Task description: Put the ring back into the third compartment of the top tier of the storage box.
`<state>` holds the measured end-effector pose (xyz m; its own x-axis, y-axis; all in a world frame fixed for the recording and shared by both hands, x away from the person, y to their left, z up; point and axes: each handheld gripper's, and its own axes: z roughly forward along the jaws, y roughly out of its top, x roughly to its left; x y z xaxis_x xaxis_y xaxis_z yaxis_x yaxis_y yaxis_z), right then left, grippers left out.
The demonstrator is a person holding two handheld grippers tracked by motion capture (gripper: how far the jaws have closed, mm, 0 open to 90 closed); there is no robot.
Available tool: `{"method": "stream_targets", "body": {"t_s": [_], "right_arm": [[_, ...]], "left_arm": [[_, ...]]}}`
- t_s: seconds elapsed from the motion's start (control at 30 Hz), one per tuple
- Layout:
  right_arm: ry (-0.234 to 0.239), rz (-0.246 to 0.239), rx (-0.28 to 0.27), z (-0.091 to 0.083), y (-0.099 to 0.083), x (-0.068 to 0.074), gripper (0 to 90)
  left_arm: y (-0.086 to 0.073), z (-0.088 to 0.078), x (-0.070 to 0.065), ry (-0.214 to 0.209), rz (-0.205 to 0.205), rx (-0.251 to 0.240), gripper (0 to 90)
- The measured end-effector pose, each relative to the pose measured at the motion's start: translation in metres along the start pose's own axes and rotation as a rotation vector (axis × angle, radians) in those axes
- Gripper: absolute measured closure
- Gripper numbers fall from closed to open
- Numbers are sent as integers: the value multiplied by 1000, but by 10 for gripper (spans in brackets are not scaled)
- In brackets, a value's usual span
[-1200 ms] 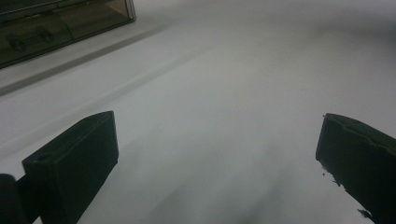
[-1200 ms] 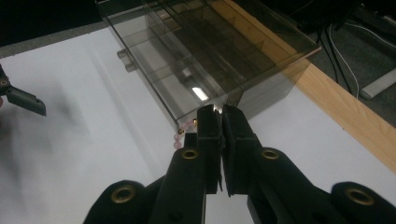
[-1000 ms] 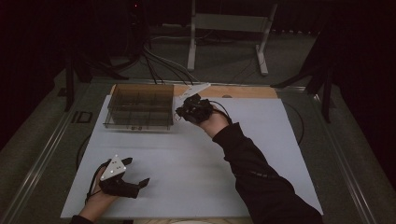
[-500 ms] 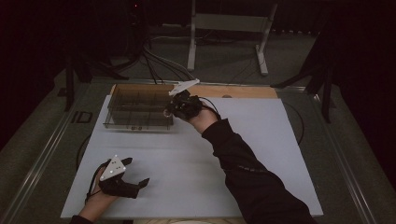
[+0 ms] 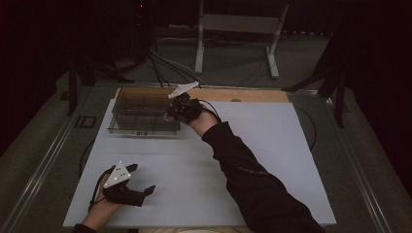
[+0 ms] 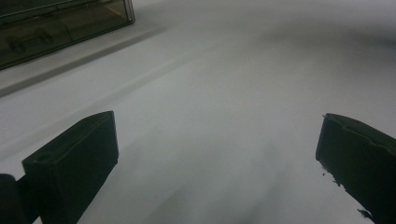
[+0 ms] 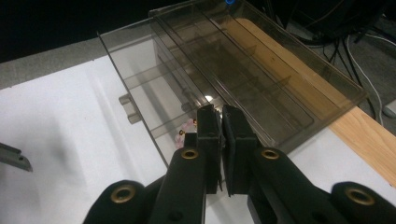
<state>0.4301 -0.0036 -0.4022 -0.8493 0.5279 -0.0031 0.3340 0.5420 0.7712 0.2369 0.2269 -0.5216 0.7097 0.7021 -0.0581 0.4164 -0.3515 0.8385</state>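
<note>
A smoky clear compartment box [image 5: 141,114] lies at the far left of the white table top [image 5: 272,145], with its lid [image 7: 289,79] folded back. My right gripper [image 5: 171,114] hangs at the box's right end with its jaws shut together, and its tips [image 7: 220,114] are over the box's near corner. A small pink thing [image 7: 188,125] shows just beside the left jaw's tip; I cannot tell whether it lies in the box. My left gripper [image 5: 142,178] rests low at the near left of the table, wide open [image 6: 215,154] with bare white surface between its jaws. The box's corner [image 6: 56,23] shows far off.
A wooden strip [image 5: 252,94] runs along the table's far edge behind the box. Cables and a metal stand [image 5: 233,29] sit on the dark floor beyond. A small grey part [image 7: 11,156] lies on the white surface left of the box.
My right gripper has moved left and slightly down, from beside the box to its right end. The left gripper has stayed where it was.
</note>
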Motion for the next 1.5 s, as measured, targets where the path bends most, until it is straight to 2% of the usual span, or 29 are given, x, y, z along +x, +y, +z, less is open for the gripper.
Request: {"method": "stream_targets", "body": {"t_s": [0.27,0.53,0.87,0.93,1.03,1.07,1.13,1.33,1.5], "right_arm": [[12,15,-1,12,2,-2,875],[30,32,19,27,0,-2,875],[32,46,43,40,-5,-3,867],[22,46,34,42,-6,-4,788],[11,68,16,40,-6,-6,613],[11,68,16,40,-6,-6,613],[10,76,1,36,-5,-7,508],[28,78,-4,25,-4,-7,348],[23,87,-23,13,-9,-8,228]], "left_arm": [[0,0,0,0,4,1,0],[0,0,1,1,4,3,0],[0,0,1,1,10,4,0],[-1,0,1,2,9,6,0],[-1,0,1,1,9,7,0],[-1,0,1,1,9,7,0],[-1,0,1,2,9,7,0],[-1,0,0,3,11,9,0],[-1,1,0,2,8,8,0]]}}
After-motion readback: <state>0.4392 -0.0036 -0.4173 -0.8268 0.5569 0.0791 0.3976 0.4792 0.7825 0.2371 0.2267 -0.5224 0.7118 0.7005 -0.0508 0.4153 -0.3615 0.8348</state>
